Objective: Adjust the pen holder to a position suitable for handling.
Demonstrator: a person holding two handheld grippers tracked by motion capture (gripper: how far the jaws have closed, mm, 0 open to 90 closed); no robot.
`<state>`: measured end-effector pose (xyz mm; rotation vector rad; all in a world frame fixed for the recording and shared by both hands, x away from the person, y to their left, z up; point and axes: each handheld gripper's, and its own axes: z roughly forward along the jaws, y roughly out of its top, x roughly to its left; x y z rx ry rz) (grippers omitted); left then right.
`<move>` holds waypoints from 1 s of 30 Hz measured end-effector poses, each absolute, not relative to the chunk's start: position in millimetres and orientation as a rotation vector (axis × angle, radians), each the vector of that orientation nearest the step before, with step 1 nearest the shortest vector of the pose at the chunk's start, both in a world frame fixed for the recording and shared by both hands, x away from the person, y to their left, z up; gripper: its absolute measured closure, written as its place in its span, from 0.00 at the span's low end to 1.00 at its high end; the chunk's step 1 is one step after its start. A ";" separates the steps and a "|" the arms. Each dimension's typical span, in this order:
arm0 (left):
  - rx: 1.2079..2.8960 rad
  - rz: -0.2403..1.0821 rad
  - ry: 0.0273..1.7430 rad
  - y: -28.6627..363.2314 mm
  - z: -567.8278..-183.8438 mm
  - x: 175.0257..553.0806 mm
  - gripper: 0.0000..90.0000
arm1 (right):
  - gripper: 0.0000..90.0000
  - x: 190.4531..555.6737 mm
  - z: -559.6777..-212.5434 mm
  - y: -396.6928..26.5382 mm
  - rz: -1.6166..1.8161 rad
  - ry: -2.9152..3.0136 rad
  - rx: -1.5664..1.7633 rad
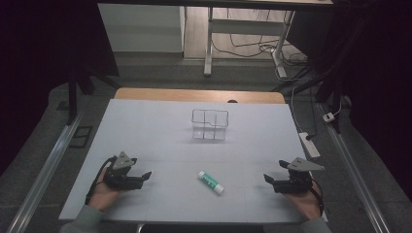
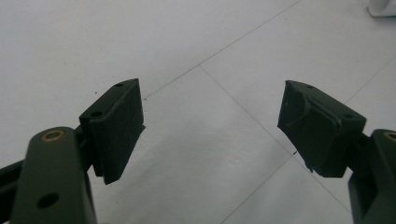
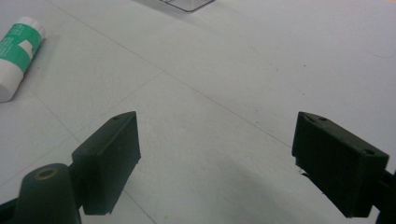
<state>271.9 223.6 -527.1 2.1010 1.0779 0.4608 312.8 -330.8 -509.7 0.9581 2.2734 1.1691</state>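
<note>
A white glue stick with a green label (image 1: pixel 211 182) lies on its side near the front middle of the white table (image 1: pixel 155 131). My left gripper (image 1: pixel 145 175) rests at the front left, open and holding nothing; its jaws (image 2: pixel 210 126) stand wide apart over bare table. At the front right my right gripper (image 1: pixel 267 179) is open as well, with nothing between its jaws (image 3: pixel 215 158). The glue stick (image 3: pixel 16 53) appears at the upper left of the right gripper view. A clear divided plastic box (image 1: pixel 210 124) stands behind the middle of the table.
The wooden edge of a desk (image 1: pixel 199 94) runs behind the white surface. A power strip (image 1: pixel 309 144) and cables lie on the floor to the right. A corner of the clear box (image 3: pixel 187 3) shows at the top of the right gripper view.
</note>
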 end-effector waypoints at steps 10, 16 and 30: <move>2.103 0.462 1.075 223.3 -527.2 271.3 0.25 | 0.18 312.7 -511.4 -329.0 1.155 2.282 0.961; 2.109 0.463 1.071 222.6 -527.6 271.2 0.25 | 0.18 312.8 -511.9 -328.0 1.167 2.287 0.954; 2.104 0.468 1.082 223.9 -527.4 271.1 0.24 | 0.20 313.5 -511.0 -326.1 1.155 2.291 0.954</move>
